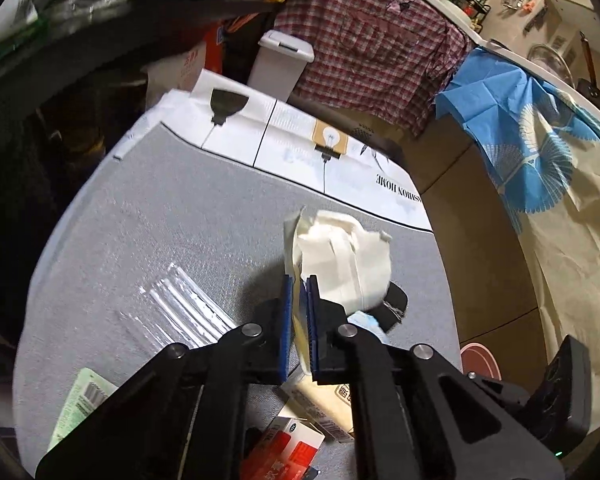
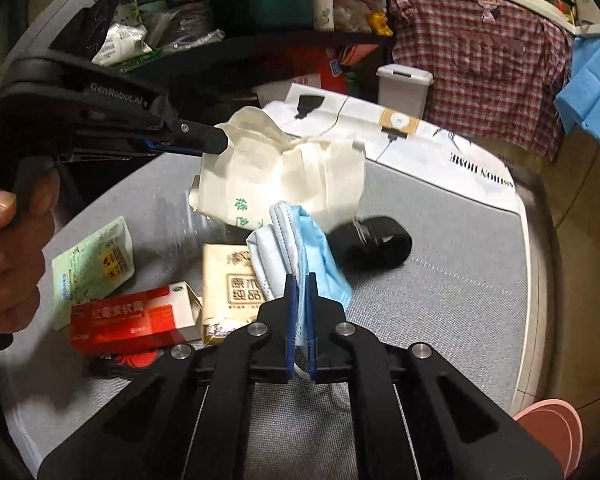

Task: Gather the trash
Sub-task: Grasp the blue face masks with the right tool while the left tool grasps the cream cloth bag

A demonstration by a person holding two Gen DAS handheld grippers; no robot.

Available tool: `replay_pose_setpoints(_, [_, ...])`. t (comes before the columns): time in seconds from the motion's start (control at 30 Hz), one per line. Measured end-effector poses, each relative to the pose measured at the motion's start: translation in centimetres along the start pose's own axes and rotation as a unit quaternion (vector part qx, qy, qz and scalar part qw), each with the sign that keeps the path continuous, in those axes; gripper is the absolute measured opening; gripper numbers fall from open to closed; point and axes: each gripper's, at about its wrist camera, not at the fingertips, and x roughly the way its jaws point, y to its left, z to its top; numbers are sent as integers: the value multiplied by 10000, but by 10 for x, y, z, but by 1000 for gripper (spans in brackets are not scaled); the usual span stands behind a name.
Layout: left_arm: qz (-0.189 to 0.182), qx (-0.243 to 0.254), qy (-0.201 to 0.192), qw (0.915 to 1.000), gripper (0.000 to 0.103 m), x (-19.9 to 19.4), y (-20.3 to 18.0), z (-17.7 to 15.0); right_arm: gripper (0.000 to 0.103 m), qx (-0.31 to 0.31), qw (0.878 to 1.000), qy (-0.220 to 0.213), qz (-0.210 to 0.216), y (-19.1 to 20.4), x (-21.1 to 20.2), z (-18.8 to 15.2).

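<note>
Above the grey table [image 2: 440, 300], we held a cream paper bag [image 2: 284, 176] pinched in the left claw [image 1: 298, 280] and a blue face mask [image 2: 300, 248] clamped in the right claw [image 2: 300, 280], just at 6 o'clock of the bag. Judging it, we needed the bag's mouth spread before releasing the mask inside.

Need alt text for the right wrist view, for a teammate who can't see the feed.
The right hand-held gripper is shut on a blue face mask above a grey table. Beyond it, the left hand-held gripper holds up a cream bag. A red box, a tissue pack and a black item lie on the table.
</note>
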Motion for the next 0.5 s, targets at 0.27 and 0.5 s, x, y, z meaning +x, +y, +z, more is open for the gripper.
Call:
replay_pose_setpoints(0.27, [220,402,-316,9985,5,-25,-8,1,3,-4,9997,-227,-34,8,-24,4])
replay_pose_setpoints(0.5, [367,693,-553,9954,5,-49,-14,-2,3,-12,9991,-410,-115,16,-48,5])
